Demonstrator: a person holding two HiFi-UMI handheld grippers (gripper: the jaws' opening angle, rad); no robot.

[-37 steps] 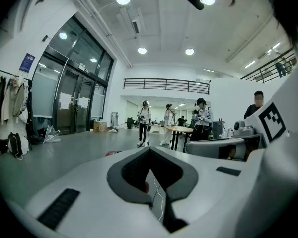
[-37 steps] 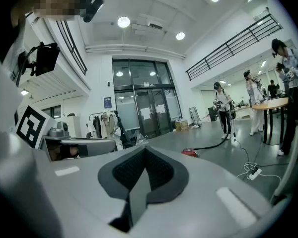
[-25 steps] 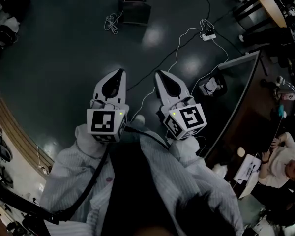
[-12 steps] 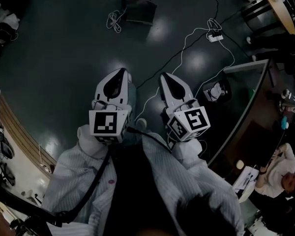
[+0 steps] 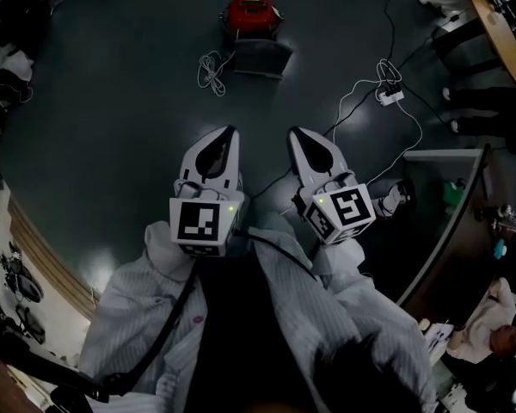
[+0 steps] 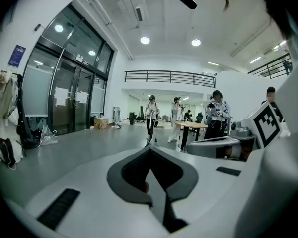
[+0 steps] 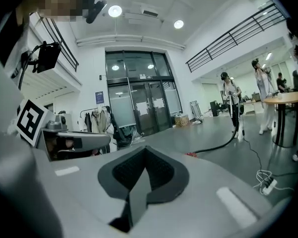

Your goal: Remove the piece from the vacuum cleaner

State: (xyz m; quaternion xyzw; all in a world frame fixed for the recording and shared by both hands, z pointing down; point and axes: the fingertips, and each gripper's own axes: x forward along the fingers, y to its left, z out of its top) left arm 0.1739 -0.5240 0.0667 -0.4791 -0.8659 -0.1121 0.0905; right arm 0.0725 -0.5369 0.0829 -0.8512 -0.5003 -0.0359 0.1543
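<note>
Your left tool (image 5: 230, 132) and right tool (image 5: 295, 133) are both closed and empty. The red vacuum cleaner (image 5: 251, 11) sits far ahead on the floor (image 5: 112, 110). Loose cables (image 5: 211, 67) lying near it could trip you.

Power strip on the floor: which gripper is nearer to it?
Right. The power strip lies ahead and right of the right gripper; the left gripper is farther to the left.

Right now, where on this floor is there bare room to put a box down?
The widest bare floor lies left of the vacuum and the coiled cord. A smaller patch sits between the cord and the left tool. The right is crowded: power strip, cables, desk.
</note>
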